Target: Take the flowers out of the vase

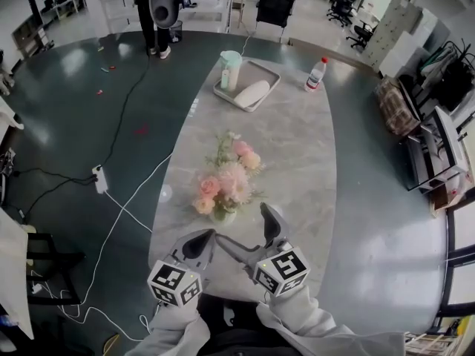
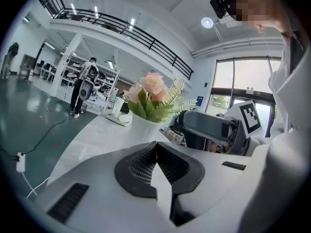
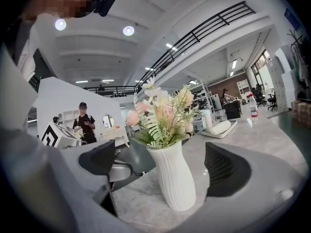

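The pink flowers [image 1: 226,180] stand in the white ribbed vase [image 3: 174,178] on the marble tabletop [image 1: 297,147]. The right hand-held gripper [image 1: 243,228] is spread wide, with the vase between its jaws, untouched. The left hand-held gripper [image 2: 156,152] is pressed together, empty, near the vase.
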Tool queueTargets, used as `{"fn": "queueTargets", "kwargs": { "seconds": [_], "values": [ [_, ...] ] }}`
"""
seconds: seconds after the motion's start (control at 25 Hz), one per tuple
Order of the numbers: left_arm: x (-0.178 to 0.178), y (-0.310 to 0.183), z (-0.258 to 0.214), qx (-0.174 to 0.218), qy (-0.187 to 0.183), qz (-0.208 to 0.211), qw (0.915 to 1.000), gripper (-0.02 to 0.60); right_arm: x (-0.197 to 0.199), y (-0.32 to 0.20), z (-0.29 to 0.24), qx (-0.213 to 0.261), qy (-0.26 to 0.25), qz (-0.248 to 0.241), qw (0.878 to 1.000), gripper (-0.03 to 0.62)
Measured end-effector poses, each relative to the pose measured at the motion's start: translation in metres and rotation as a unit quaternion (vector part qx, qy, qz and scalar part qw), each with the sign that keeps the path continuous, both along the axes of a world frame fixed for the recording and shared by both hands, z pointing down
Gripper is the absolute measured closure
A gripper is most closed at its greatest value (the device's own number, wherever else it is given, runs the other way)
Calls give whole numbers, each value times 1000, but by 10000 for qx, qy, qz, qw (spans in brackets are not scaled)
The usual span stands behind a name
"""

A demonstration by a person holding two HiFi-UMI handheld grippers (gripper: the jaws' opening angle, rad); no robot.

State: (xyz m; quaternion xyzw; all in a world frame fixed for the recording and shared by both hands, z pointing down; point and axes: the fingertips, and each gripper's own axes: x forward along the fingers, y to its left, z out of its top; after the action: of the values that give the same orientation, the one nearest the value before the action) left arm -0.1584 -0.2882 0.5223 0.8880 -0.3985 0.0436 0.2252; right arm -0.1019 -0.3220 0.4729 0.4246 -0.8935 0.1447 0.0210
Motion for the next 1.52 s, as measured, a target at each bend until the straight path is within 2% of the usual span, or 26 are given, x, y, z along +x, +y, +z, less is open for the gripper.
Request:
{"fn": "queueTargets", "kwargs": {
  "seconds": [0.32,0.68,1.16,1.52],
  "values": [
    [-15,-13,-1,40,-126,-223,9997,580,-9,-21,0,127,66,-122,9998,22],
    [-19,-21,5,35,-159,-263,9995,580,-21,-39,11,141,157,-148,9997,22],
    [-26,-23,21,-133,-194,-283,9993,580,-31,-55,-1,629,276,-167,9975,22],
    [-26,-18,25,-227,-180,-291,9992,580,-33,-56,-11,805,319,-190,9961,22]
  ]
}}
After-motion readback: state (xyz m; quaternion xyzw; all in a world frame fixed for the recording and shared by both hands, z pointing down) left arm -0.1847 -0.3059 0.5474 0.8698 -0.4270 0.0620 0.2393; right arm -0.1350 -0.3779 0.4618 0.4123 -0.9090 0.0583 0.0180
